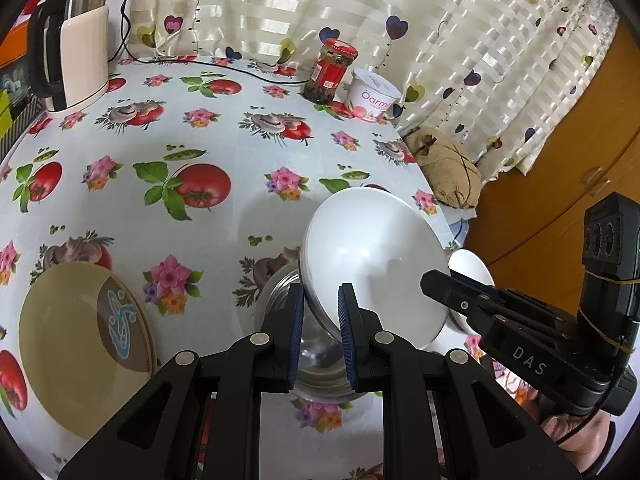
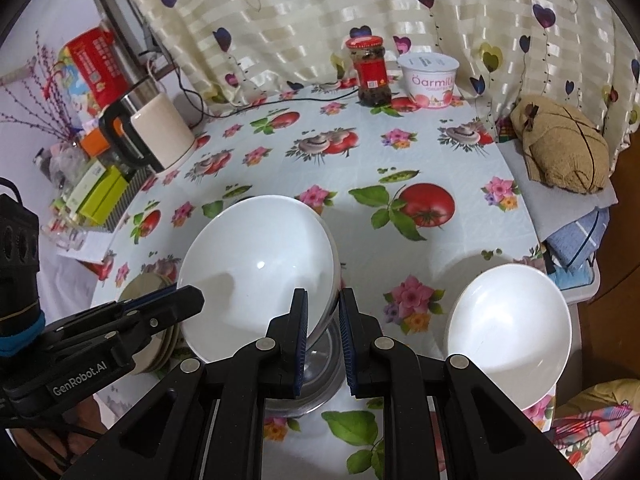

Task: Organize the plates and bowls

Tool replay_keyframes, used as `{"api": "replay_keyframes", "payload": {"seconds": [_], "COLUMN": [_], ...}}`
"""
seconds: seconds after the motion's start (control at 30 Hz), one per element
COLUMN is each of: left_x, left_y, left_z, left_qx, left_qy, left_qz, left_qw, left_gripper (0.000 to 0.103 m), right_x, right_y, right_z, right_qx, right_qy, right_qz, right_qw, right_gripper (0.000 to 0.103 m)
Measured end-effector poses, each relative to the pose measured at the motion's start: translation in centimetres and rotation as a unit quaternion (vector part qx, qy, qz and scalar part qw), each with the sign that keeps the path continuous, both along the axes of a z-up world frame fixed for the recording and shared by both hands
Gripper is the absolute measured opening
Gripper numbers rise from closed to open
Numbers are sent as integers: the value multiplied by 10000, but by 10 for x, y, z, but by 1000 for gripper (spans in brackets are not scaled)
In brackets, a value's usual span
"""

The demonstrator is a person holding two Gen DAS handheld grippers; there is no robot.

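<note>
Left wrist view
- Left gripper (image 1: pixel 320 300): its fingers clamp the near rim of the white plate (image 1: pixel 380 256), one pad on each face.
- White plate: tilted up off the table, beyond and right of the fingertips; the right gripper (image 1: pixel 436 280) meets its far right edge.
- Steel bowl (image 1: pixel 316 364): directly under and between the fingers, resting on the tablecloth (image 1: pixel 224 128).
- Tan plate (image 1: pixel 80 344): flat on the cloth, well left of the fingers.

Right wrist view
- Right gripper (image 2: pixel 323 304): fingers nearly together, pinching the plate's (image 2: pixel 256 272) near edge.
- Left gripper (image 2: pixel 188 296): reaches the plate's left rim.
- Steel bowl (image 2: pixel 320 364): just below the fingertips.
- White bowl (image 2: pixel 508 328): right of the fingers, apart from them.
- Tan plates (image 2: pixel 156 340): stacked left, behind the other gripper.

Handling
- Plate: likely glazed ceramic, stiff, slick, breakable, fairly heavy for a rim pinch.
- Best hold: opposite rims, level, lowered gently.
</note>
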State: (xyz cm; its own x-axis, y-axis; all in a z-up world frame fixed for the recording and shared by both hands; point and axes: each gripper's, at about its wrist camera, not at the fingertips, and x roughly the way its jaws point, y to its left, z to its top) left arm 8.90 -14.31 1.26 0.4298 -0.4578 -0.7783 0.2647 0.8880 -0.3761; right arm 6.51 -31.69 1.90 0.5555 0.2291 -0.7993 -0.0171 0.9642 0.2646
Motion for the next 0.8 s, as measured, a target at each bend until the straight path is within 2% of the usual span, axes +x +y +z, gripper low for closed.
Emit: {"api": "replay_keyframes", "payload": {"seconds": [0.8], "left_x": [-6], "left_y": [3], "left_z": [-24], "left_qx": [163], "left_qy": [359], "left_qz": [-9], "left_qw": [9992], "left_gripper": [18], "right_x": [-6], "right_y": [9], "right_z": [-30], "right_qx": [44], "right_qy": [403], "right_qz": [124], "right_qw": [9991], "right_gripper": [16]}}
